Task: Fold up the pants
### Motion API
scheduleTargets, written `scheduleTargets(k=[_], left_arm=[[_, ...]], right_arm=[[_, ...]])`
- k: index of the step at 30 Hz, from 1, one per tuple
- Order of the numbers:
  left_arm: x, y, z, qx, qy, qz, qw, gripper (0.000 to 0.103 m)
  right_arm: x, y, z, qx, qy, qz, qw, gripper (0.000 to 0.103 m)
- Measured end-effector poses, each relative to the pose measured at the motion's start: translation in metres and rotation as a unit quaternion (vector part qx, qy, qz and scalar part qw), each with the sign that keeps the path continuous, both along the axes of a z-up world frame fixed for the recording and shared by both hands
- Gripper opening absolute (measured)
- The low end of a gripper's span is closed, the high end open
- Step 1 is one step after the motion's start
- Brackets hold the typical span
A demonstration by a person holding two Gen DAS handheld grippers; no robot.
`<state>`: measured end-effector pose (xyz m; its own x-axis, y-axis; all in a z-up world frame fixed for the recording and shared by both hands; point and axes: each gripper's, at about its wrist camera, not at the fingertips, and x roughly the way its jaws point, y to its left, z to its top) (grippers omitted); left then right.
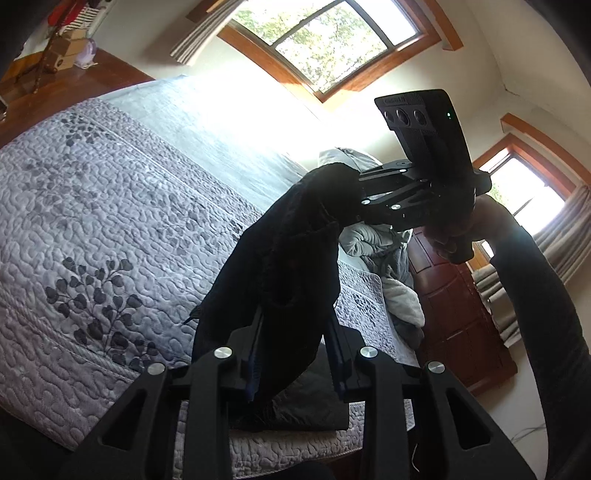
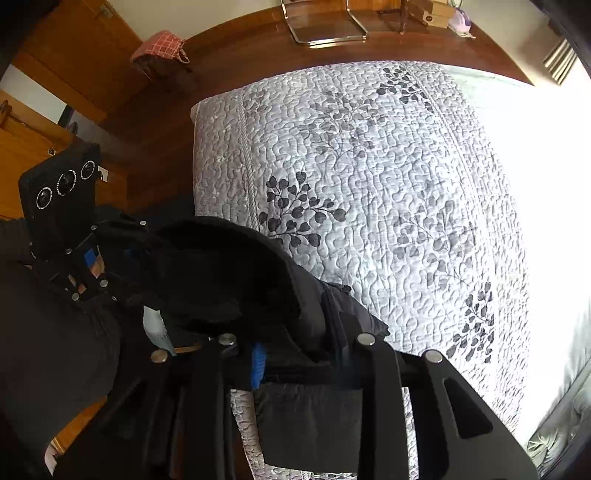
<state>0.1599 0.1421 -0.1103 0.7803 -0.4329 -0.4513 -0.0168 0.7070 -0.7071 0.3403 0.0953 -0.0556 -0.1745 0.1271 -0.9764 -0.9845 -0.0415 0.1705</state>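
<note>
Black pants (image 1: 288, 266) hang in the air above a bed, stretched between both grippers. My left gripper (image 1: 295, 354) is shut on one end of the pants; the fabric fills the gap between its fingers. My right gripper (image 1: 354, 192) is shut on the other end, higher up and to the right. In the right wrist view the pants (image 2: 236, 280) run from my right gripper (image 2: 295, 354) across to the left gripper (image 2: 140, 258), which is at the left. A lower part of the pants (image 2: 310, 424) lies on the bed edge.
The bed has a grey quilted cover with leaf prints (image 2: 369, 184). Crumpled grey bedding (image 1: 384, 251) lies near a dark wood headboard (image 1: 454, 302). Wooden floor (image 2: 166, 129), a chrome chair base (image 2: 325, 29) and a checked stool (image 2: 159, 48) are beyond the bed.
</note>
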Motion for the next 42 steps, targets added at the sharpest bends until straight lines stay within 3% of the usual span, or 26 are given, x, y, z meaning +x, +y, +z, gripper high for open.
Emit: scheduleTargets(k=[7,18,33,42], left_arm=[[0.018,-0.066,0.020,0.029,-0.017,-0.059,0.9977,0.030],[0.047,-0.168,0.020,0.056,-0.011,-0.145,0.9878,0.030],[0.080,-0.309,-0.039,0.108,0.046,-0.265,0.9570,0.030],[0.097,-0.355,-0.093,0.121,0.095,-0.301,0.9410,0.030]], right_arm=[[0.013,-0.070,0.015,0.021,-0.015,-0.033,0.999,0.024],[0.033,-0.183,0.002,0.043,-0.016,-0.086,0.995,0.022],[0.055,-0.324,-0.064,0.053,0.017,-0.164,0.985,0.021],[0.066,-0.372,-0.126,0.045,0.035,-0.189,0.980,0.019]])
